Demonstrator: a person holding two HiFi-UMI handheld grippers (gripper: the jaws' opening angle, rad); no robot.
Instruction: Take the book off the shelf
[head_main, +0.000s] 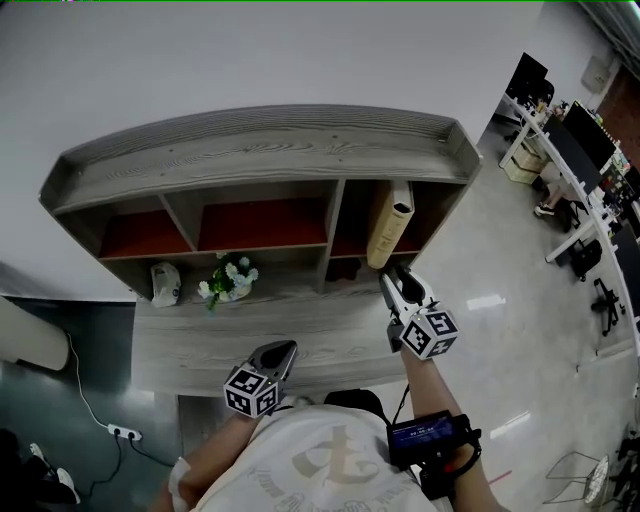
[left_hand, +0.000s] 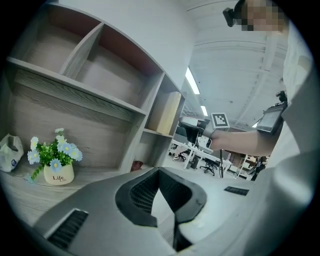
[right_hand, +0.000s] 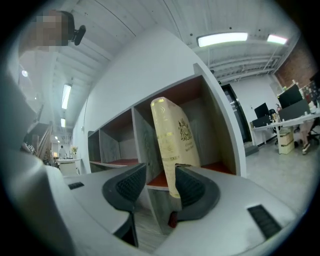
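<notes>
1. Cream book leans in the shelf's far-right compartment, not yet pulled.
2. Right gripper released, jaws apart at its lower end, lined up to clamp.
3. Left gripper clenched, empty, parked near.

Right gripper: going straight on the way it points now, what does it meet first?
The book, most likely: its lower end stands straight ahead of the right gripper, in line with the gap between the open jaws. It leans in the shelf, upper right compartment. Depth unclear; the head view suggests close.
</notes>
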